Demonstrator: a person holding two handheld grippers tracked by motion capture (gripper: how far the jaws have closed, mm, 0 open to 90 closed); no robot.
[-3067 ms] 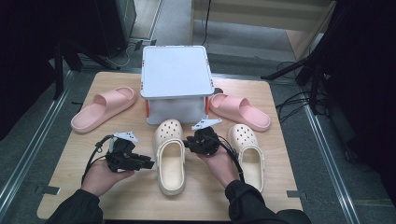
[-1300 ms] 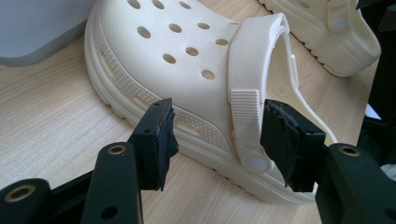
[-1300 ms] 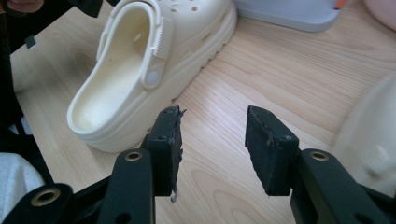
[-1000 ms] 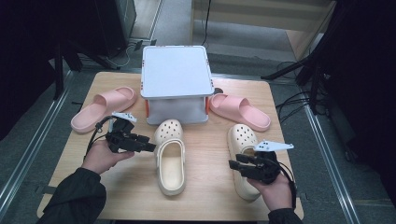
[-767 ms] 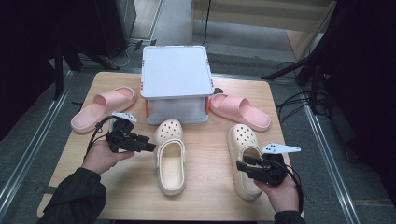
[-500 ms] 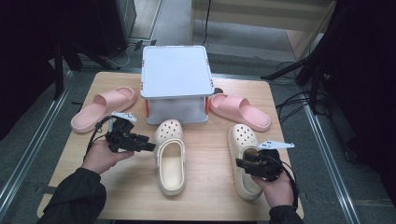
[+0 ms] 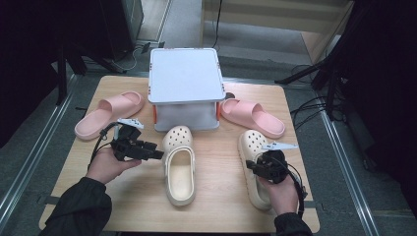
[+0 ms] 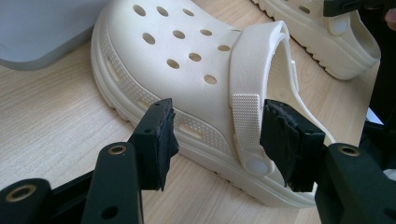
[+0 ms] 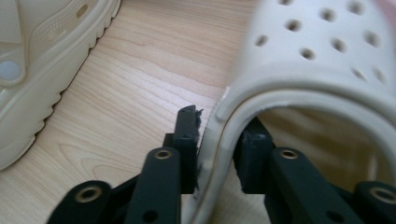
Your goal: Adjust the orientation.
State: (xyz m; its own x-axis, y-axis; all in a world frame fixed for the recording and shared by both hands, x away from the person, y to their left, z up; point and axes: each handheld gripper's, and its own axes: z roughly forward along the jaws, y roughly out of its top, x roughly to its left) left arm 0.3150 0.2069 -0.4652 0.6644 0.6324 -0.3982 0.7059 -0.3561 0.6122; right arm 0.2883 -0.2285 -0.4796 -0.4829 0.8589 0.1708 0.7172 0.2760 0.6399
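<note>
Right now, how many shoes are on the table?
4: a pink slide left of the box, a pink slide right of it, a cream clog in front, and a cream clog at the right gripper. The box may hide more.

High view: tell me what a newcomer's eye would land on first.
Two cream clogs lie at the near middle of the wooden table: the left clog sits just ahead of the open left gripper, and the right gripper has just closed on the side wall of the right clog. Behind them stands a grey box, a pink slide either side.
</note>
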